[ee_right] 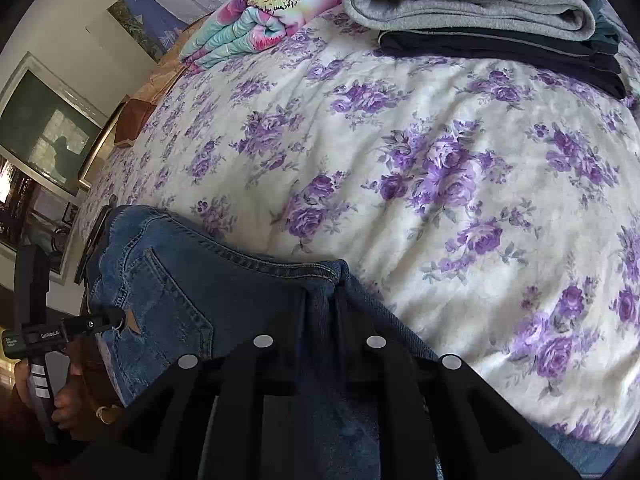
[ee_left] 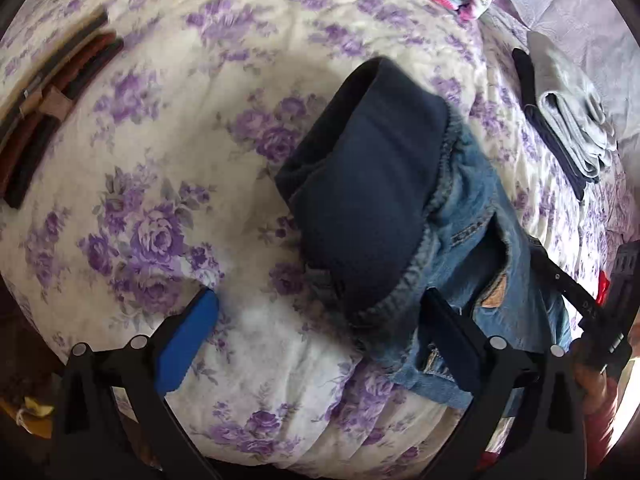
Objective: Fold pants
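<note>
Blue denim pants lie crumpled on the bed, on its purple-flowered cover, near the front edge. One back pocket shows in the right wrist view, with a small tan patch beside it, and a dark belt sits at the waistband. A dark navy garment is draped over the jeans, its ribbed hem bunched on the denim.

The right gripper has its jaws clenched on a fold of the denim seam, fabric pinched tight between the two black fingers. The left gripper is released, jaws spread wide: the blue-padded finger rests on bare cover, the other finger touches the jeans' lower edge, nothing between them.

Further out, one stack of folded clothes sits toward the head of the bed: a grey piece on top, at least two dark pieces under it. Beside it, one rolled floral quilt in pink and teal. At the far side of the bed, in the left wrist view, several dark and brown folded items lie in a row.
</note>
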A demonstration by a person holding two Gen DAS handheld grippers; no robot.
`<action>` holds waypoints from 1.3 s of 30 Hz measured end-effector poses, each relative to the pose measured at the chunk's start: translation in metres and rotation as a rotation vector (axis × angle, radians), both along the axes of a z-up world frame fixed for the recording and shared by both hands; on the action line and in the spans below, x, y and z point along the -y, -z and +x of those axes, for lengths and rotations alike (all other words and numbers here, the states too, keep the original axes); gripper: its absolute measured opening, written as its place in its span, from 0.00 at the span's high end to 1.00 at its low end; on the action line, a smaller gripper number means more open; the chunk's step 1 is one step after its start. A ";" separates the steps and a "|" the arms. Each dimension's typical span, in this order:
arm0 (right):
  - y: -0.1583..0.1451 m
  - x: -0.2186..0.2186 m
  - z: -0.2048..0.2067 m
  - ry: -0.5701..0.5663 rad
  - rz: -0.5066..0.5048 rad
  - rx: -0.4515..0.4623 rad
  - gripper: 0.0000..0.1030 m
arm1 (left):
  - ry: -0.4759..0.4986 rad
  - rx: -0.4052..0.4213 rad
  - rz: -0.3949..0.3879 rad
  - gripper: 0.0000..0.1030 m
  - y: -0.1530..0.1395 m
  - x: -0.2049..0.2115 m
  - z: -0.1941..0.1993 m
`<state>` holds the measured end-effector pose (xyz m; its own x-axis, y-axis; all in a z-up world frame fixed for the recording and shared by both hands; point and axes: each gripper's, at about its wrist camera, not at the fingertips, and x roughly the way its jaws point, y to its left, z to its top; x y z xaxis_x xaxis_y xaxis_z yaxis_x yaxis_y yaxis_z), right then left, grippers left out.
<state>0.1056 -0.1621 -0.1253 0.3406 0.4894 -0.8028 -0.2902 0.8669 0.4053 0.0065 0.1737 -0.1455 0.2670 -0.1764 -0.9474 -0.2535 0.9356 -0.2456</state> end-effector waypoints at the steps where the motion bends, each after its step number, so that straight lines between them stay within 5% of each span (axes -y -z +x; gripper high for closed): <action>1: -0.008 0.003 -0.004 0.010 -0.008 0.018 0.82 | 0.009 0.020 0.026 0.05 -0.007 0.000 0.000; 6: -0.059 0.004 -0.032 0.014 -0.036 0.204 0.80 | -0.041 0.163 0.106 0.05 -0.055 -0.011 -0.004; 10: -0.047 -0.026 -0.031 -0.068 -0.037 0.174 0.81 | -0.006 0.285 0.046 0.05 -0.083 0.000 0.007; 14: 0.004 -0.038 -0.013 -0.052 -0.102 0.059 0.81 | 0.182 0.211 0.141 0.05 -0.049 0.041 0.034; 16: -0.002 -0.034 -0.015 -0.043 -0.078 0.066 0.83 | 0.205 0.090 0.296 0.04 -0.006 0.049 0.046; 18: -0.022 -0.027 -0.026 -0.030 -0.075 0.105 0.79 | 0.168 0.088 0.235 0.04 0.001 0.039 0.045; 22: -0.052 0.006 -0.063 0.011 -0.051 0.219 0.49 | 0.111 0.165 0.182 0.05 -0.032 0.024 0.034; 25: -0.020 0.024 -0.070 0.046 -0.124 0.121 0.38 | 0.113 0.249 0.158 0.05 -0.050 0.021 0.029; 26: 0.000 0.030 -0.065 0.051 -0.116 0.050 0.37 | 0.121 0.236 0.167 0.05 -0.045 0.023 0.031; 28: 0.002 0.039 -0.067 0.074 -0.041 0.091 0.37 | 0.176 0.083 0.234 0.04 -0.004 0.036 0.046; 30: -0.010 0.044 -0.067 0.070 -0.055 0.072 0.38 | 0.138 0.045 0.193 0.04 0.011 0.033 0.054; 34: -0.049 0.118 -0.103 0.269 0.036 0.185 0.38 | 0.102 0.098 0.170 0.05 -0.019 0.032 0.056; 39: -0.037 0.265 -0.207 0.775 0.233 0.123 0.38 | 0.113 0.228 0.151 0.05 -0.062 0.043 0.053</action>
